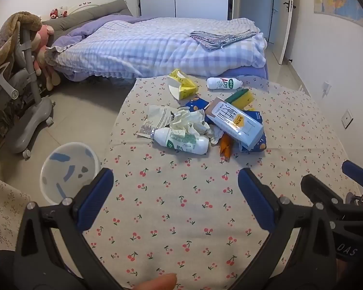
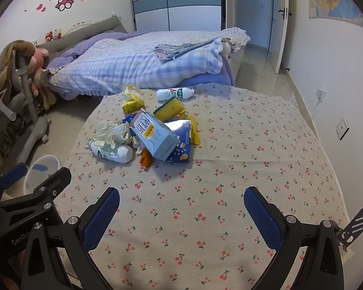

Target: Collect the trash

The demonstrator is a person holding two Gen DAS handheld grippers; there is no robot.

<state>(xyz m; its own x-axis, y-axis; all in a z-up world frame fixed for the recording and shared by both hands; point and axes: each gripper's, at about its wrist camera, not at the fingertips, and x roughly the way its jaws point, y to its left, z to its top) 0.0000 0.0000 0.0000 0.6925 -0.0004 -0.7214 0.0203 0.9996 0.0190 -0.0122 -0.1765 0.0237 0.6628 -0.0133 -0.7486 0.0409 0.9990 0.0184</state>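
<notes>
A heap of trash lies on the cherry-print tablecloth [image 1: 181,205]: a pale blue milk carton [image 1: 237,120], a white bottle [image 1: 181,141] on its side, crumpled paper [image 1: 188,120], a yellow carton [image 1: 182,84], a second white bottle [image 1: 223,83], a yellow-green sponge [image 1: 240,96] and a dark blue box [image 1: 256,142]. In the right wrist view the same carton [image 2: 155,136] and bottle [image 2: 112,152] show. My left gripper [image 1: 175,178] is open over bare cloth, short of the heap. My right gripper [image 2: 181,198] is open too, nothing between its fingers.
A white bin [image 1: 69,169] stands on the floor at the table's left edge, also visible as the bin [image 2: 40,169] in the right view. A grey chair [image 1: 24,84] with a blanket and a bed [image 1: 157,46] lie beyond. A fingertip [image 1: 157,282] shows at the bottom.
</notes>
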